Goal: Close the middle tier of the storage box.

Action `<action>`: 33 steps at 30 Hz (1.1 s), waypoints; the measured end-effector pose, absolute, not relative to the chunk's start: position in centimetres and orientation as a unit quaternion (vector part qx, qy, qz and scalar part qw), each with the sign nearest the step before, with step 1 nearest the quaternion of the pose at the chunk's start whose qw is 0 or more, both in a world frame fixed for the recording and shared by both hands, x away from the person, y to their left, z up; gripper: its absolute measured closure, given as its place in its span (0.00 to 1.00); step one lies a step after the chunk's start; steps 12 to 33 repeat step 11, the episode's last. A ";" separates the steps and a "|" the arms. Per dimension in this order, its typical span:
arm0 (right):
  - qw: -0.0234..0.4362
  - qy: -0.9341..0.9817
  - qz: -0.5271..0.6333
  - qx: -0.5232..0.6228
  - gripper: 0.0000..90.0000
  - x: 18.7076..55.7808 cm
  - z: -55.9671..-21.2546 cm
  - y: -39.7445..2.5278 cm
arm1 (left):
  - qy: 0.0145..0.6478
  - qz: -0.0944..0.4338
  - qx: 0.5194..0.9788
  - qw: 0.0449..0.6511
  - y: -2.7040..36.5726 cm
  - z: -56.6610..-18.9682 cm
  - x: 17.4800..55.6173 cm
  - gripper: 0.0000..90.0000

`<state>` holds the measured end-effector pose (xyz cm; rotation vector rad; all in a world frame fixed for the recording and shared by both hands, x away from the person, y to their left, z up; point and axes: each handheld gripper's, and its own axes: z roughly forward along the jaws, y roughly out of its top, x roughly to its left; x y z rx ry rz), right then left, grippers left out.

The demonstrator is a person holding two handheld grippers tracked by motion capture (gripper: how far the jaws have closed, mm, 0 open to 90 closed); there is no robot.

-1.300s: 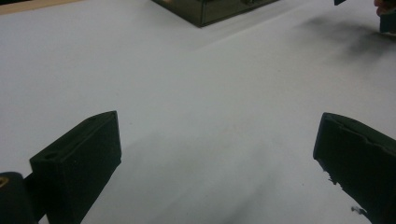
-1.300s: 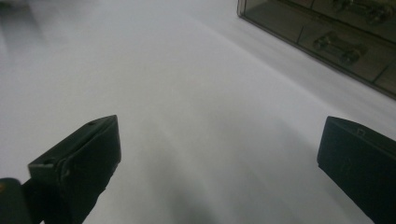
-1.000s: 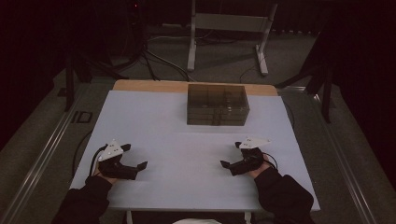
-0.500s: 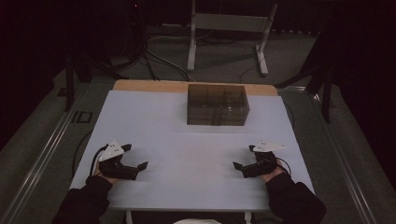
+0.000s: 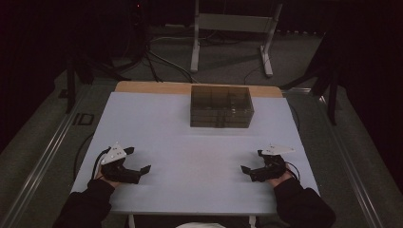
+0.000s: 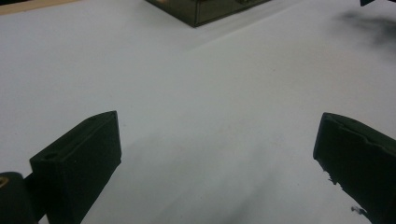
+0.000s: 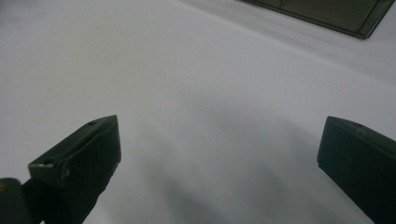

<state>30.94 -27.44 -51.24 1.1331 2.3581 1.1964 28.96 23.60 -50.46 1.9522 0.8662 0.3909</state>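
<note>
A dark see-through box (image 5: 221,107) with compartments stands at the far middle of the white table (image 5: 190,137). My left gripper (image 5: 139,159) rests near the front left of the table, open, nothing between its black jaws. My right gripper (image 5: 252,160) lies near the front right, open and empty too. In the left gripper view the gripper (image 6: 219,140) has its jaws wide apart over bare tabletop, with the box (image 6: 210,7) at the top edge. The right gripper view has its gripper (image 7: 219,144) just as wide, and the box (image 7: 327,11) is at the upper right.
A wooden strip (image 5: 152,87) runs along the table's far edge behind the box. Beyond it on the dark floor are a metal stand (image 5: 233,33) and cables. Floor rails run along both sides of the table.
My right gripper has slid to the right and a little toward the front edge. The left gripper and the box have stayed put.
</note>
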 end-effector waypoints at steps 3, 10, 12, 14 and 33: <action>0.128 0.818 0.403 0.389 0.00 31.1 -51.5 -27.3 | 0.352 0.158 0.796 0.466 23.5 -50.5 29.0 0.03; 0.129 0.821 0.404 0.383 0.00 31.1 -51.4 -27.0 | 0.350 0.156 0.798 0.466 23.5 -50.5 28.9 0.03; 0.130 0.820 0.406 0.382 0.00 31.1 -51.4 -27.0 | 0.349 0.156 0.798 0.466 23.5 -50.5 28.9 0.03; 0.130 0.820 0.406 0.382 0.00 31.1 -51.4 -27.0 | 0.349 0.156 0.798 0.466 23.5 -50.5 28.9 0.03; 0.130 0.820 0.406 0.382 0.00 31.1 -51.4 -27.0 | 0.349 0.156 0.798 0.466 23.5 -50.5 28.9 0.03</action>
